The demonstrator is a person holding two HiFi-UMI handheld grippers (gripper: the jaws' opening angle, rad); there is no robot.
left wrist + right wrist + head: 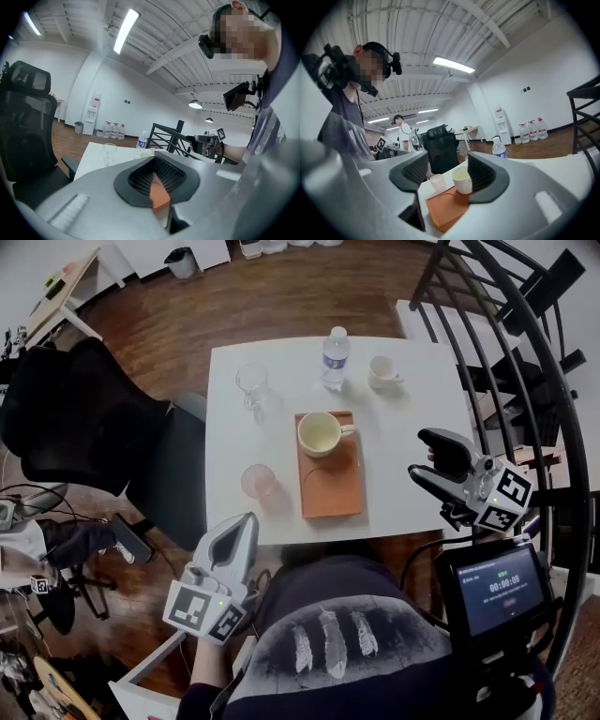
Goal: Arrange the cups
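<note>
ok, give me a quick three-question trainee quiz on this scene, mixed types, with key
1. True or false: the cream mug stands on the orange mat.
2. The right hand-held gripper has its jaws: A) apart, nothing gripped; B) shut on the mug; C) shut on the mat.
3. Which cup stands just beside the mat's left edge, near the table's front?
Key: 1 true; 2 A; 3 the pink cup.

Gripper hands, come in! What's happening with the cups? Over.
Left gripper shut, empty. Right gripper open, empty, over table edge. Cream mug on orange tray, untouched. Nothing blocking it.
</note>
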